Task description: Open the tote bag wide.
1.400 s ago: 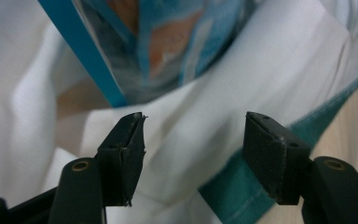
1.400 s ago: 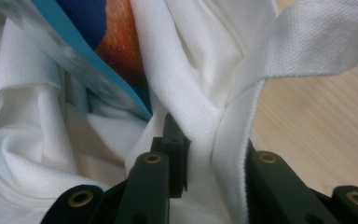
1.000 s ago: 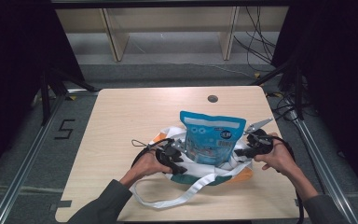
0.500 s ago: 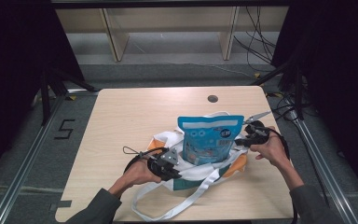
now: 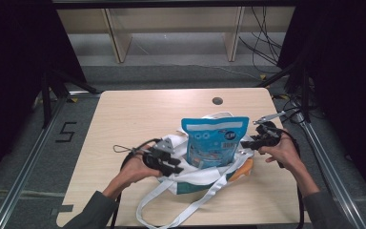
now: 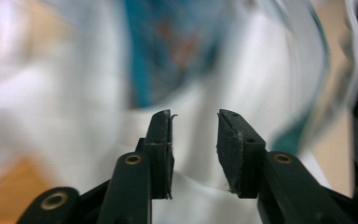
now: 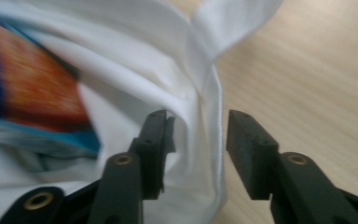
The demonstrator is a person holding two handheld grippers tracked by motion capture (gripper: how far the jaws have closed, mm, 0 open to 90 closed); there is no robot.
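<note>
High view: one blue pouch [image 5: 213, 141] with white printed panels, standing upright near the middle of the wooden table [image 5: 124, 119], its lower part sunk in the mouth of a white tote bag [image 5: 205, 174] that lies crumpled on the near half of the tabletop. Bag details — teal trim along its lower edge, an orange patch at its right side, and long white straps [image 5: 171, 205] looping toward the near edge of the table. Left gripper [image 5: 171, 164] held at the bag's left side, just beside the pouch; right gripper [image 5: 248, 142] at the pouch's right edge, its cable trailing back past the wrist. Left gripper view, blurred: jaws parted by a narrow gap with white bag fabric behind them, nothing pinched between the pads [image 6: 161, 144]; the pouch shows as a blue smear [image 6: 168, 51] beyond. Right gripper view: jaws apart somewhat wider, a stitched fold of the white bag [image 7: 205, 121] lying in the gap and close against the left pad, not clamped; the pouch's orange and blue print [image 7: 32, 79] sits at the left, bare tabletop [image 7: 307, 70] at the right. Surroundings — a round hole [image 5: 217, 100] in the table's far side, pale shelving [image 5: 171, 28] beyond the table, and a mark shaped like a 5 [image 5: 66, 132] on the grey floor to the left.
</note>
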